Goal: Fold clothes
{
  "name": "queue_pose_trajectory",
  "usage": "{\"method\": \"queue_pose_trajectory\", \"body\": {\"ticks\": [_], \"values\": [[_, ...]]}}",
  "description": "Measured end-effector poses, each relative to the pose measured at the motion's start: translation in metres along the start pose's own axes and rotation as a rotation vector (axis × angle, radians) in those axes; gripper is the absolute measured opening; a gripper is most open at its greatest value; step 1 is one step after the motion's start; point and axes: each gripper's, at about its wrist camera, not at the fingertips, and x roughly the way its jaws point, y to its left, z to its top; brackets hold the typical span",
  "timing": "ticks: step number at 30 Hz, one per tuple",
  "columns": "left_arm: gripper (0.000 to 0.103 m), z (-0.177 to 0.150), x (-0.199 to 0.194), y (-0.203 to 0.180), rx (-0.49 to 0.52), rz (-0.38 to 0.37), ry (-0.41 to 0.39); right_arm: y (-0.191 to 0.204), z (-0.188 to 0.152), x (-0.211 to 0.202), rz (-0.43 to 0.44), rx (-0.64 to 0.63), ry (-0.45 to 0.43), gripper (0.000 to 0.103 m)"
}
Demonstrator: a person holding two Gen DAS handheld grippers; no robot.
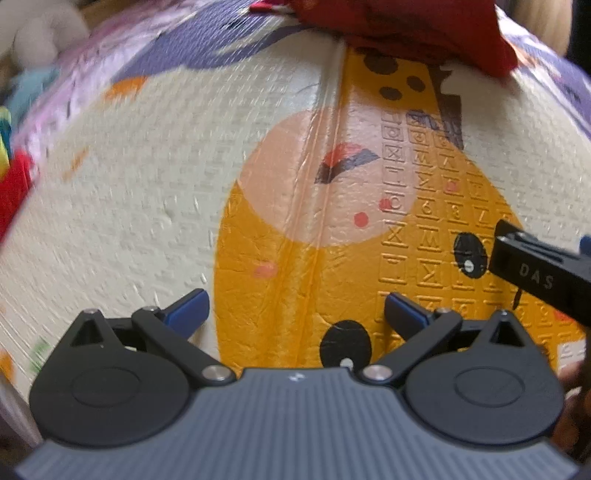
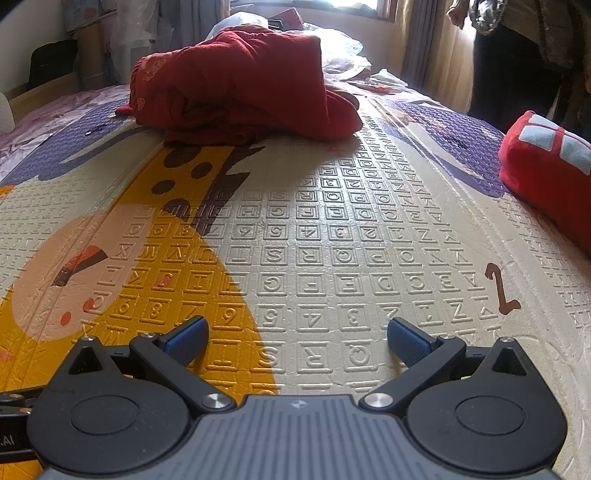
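Observation:
A dark red garment (image 2: 240, 85) lies bunched in a loose heap on the far part of a patterned foam play mat (image 2: 332, 229). In the left wrist view the same red garment (image 1: 417, 29) shows at the top edge. My right gripper (image 2: 297, 341) hovers low over the mat, well short of the heap, open with nothing between its blue pads. My left gripper (image 1: 297, 312) is also open and empty above the mat's orange giraffe print (image 1: 295, 280). Part of the other gripper's black body (image 1: 539, 273) enters that view from the right.
A folded red garment with pale blue blocks (image 2: 546, 166) sits at the mat's right edge. A standing person in dark clothes (image 2: 517, 59) is at the far right by curtains. Clear plastic bags (image 2: 340, 48) lie behind the heap. A red cloth (image 1: 13, 188) and soft toys sit left.

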Motion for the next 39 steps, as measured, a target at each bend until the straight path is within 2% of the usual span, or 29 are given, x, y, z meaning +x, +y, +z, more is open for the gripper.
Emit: {"method": "queue_pose_trajectory", "body": {"ticks": [2,5,8,11,17,22,25,30,32,33,36,39], "values": [[0.103,0.006,-0.011,-0.006,0.052,0.046,-0.072,0.0,0.002,0.0,0.006,-0.006,0.006,0.103],[0.103,0.016,-0.024,0.0,0.023,0.004,-0.13,-0.001,0.005,0.001,0.018,-0.03,0.017,0.103],[0.103,0.025,-0.024,0.011,-0.047,-0.072,-0.126,0.0,0.007,-0.001,0.019,-0.045,0.016,0.103],[0.103,0.03,-0.022,0.022,-0.092,-0.081,-0.112,0.002,0.009,-0.002,0.02,-0.061,0.014,0.103],[0.103,0.031,-0.026,0.043,-0.119,-0.095,-0.129,0.008,0.016,-0.008,0.048,-0.103,0.023,0.102],[0.103,0.035,-0.021,0.059,-0.155,-0.122,-0.112,0.014,0.033,-0.016,0.112,-0.151,0.023,0.102],[0.103,0.035,-0.019,0.064,-0.163,-0.136,-0.125,0.023,0.049,-0.028,0.138,-0.222,-0.016,0.101],[0.103,0.034,-0.021,0.062,-0.126,-0.194,-0.148,0.056,0.065,-0.051,0.106,-0.472,-0.149,0.1],[0.103,0.038,-0.025,0.066,-0.12,-0.203,-0.15,0.066,0.068,-0.051,0.082,-0.529,-0.173,0.101],[0.103,0.041,-0.026,0.07,-0.133,-0.207,-0.143,0.068,0.07,-0.05,0.083,-0.532,-0.174,0.102],[0.103,0.05,-0.037,0.089,-0.213,-0.217,-0.13,0.063,0.073,-0.039,0.139,-0.412,-0.123,0.102],[0.103,0.047,-0.062,0.101,-0.22,-0.168,-0.18,0.047,0.071,-0.031,0.183,-0.226,-0.036,0.101]]}}
